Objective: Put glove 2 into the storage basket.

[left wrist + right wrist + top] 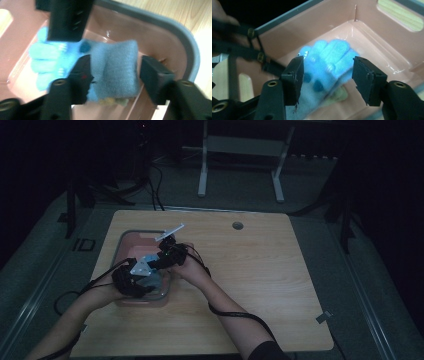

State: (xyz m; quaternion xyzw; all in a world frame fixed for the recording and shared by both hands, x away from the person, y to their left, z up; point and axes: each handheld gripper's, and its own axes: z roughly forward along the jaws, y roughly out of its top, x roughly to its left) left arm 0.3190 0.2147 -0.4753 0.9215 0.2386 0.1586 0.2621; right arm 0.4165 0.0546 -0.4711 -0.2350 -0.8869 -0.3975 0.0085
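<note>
A light-blue fuzzy sock (115,67) with separate toes and dark-blue dots lies in a pink bin (155,32) with a grey rim. In the left gripper view my left gripper (116,72) stands open around the sock's folded grey-blue end, with a gap at the right pad. The right gripper's black jaw hangs over the toes there. My right gripper (327,72) is open above the toe end (332,53), not pressing it. From above, both grippers (137,277) (167,252) reach into the bin (125,240) at the table's left.
Something yellowish (338,93) lies under the sock. The bin has cut-out handles (399,15). The wooden table (260,270) has a round cable hole (238,225) at the back. White frame legs (202,180) stand beyond it. Cables trail from both grippers.
</note>
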